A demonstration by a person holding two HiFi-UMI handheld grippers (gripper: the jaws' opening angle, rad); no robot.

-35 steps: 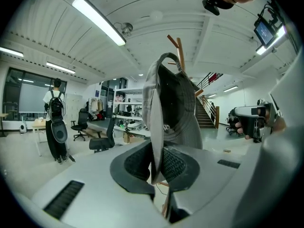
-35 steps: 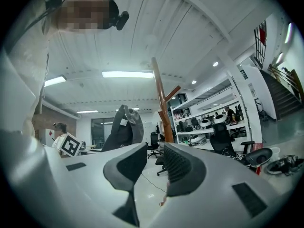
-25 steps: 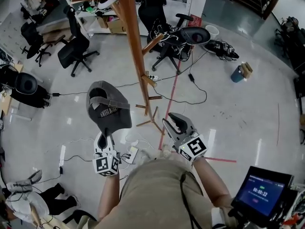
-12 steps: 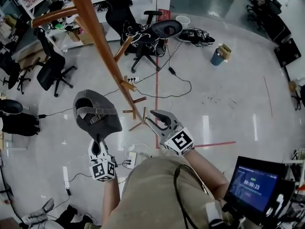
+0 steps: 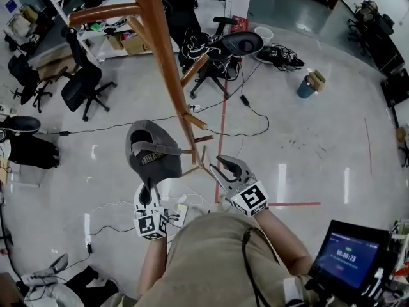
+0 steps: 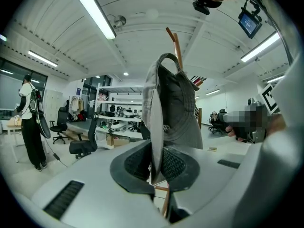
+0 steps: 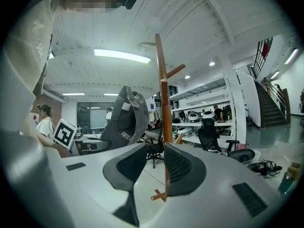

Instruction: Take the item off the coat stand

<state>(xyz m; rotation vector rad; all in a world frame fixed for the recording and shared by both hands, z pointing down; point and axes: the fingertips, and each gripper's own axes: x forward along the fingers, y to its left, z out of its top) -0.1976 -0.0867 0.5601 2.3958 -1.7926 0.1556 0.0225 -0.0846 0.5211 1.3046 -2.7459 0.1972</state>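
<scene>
Cap (image 5: 152, 155) stands upright ahead of the left gripper (image 5: 148, 187) pinching its brim, coat stand (image 5: 167, 69) just beyond; right gripper (image 5: 223, 166) spread, empty.

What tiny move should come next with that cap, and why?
Probably carry the cap sideways, clear of the stand, with the left tongs shut. They pinch its brim and it hangs on no peg, yet in the head view it sits right beside the pole. The right tongs are open and empty.
</scene>
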